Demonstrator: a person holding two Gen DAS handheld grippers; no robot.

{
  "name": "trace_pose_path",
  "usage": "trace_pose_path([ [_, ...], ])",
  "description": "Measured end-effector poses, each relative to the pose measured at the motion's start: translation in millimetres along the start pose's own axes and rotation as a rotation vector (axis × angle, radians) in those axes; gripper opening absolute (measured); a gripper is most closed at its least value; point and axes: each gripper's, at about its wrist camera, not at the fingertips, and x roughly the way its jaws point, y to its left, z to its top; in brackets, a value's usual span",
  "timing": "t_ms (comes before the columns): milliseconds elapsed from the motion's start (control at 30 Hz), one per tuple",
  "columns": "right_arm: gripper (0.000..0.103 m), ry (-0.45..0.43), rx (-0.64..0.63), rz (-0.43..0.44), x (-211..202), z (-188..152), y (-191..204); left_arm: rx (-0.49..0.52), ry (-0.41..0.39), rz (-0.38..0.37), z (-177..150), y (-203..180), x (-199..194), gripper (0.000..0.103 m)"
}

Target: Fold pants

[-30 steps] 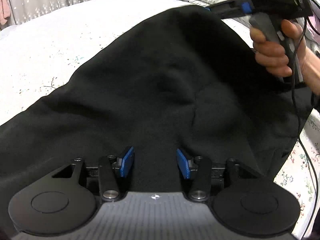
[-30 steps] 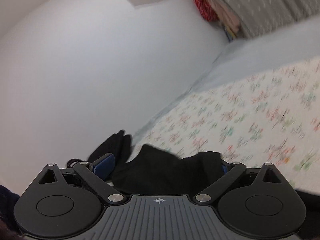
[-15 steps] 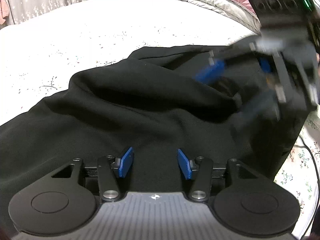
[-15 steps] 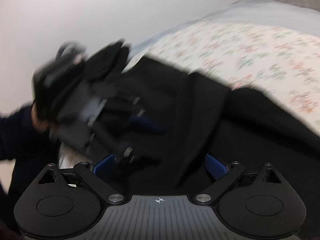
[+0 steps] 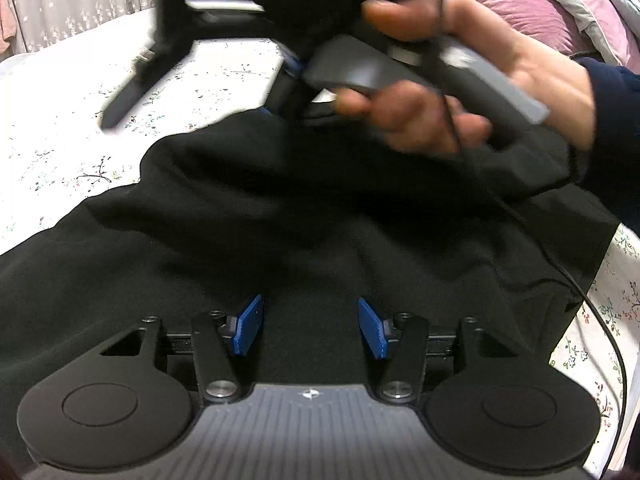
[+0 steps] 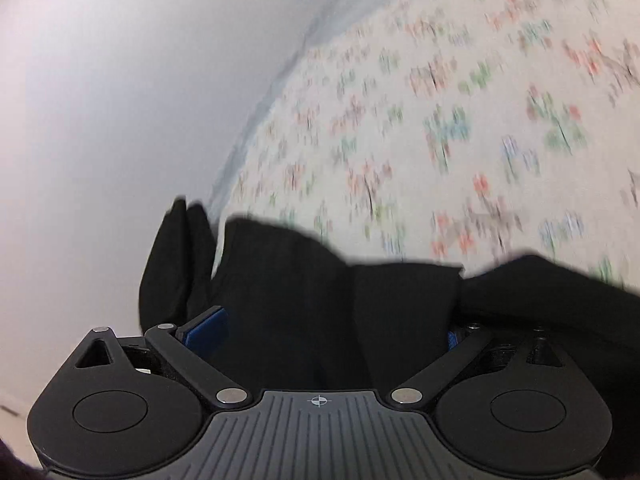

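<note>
Left gripper: blue pads are seen parted, nothing clamped; it hovers over the black pants, which are spread on the floral bedsheet, the cloth running from 8 o'clock to 3 o'clock across that view. Right gripper: jaws are set wide with a thick bunch of pant fabric between them; whether the fabric is clamped cannot be told. In the left view the right hand is seen at 1 o'clock, above the far edge. Judgement: the right gripper is nearer the fold's edge.
</note>
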Motion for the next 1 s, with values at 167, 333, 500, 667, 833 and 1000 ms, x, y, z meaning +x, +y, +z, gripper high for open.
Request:
trace_pose_path([
  [167,0.100,-0.215,-0.231,0.019,-22,7,22,0.001,0.002,0.000,0,-1,0,0.063],
  [333,0.099,-0.188,-0.289,-0.017,-15,27,21,0.003,0.003,0.000,0,0,2,0.064],
  [500,0.099,-0.059,-0.188,-0.159,1,30,-5,0.005,0.002,-0.002,-1,3,2,0.064],
  [667,0.099,-0.159,-0.099,-0.087,-34,34,-28,0.002,0.003,0.000,0,3,3,0.065],
  [833,0.051,0.009,-0.094,-0.118,7,37,-18,0.002,0.000,0.001,-2,3,4,0.066],
  [1000,0.051,0.117,-0.059,-0.146,29,35,-19,0.005,0.002,0.004,-3,2,4,0.066],
])
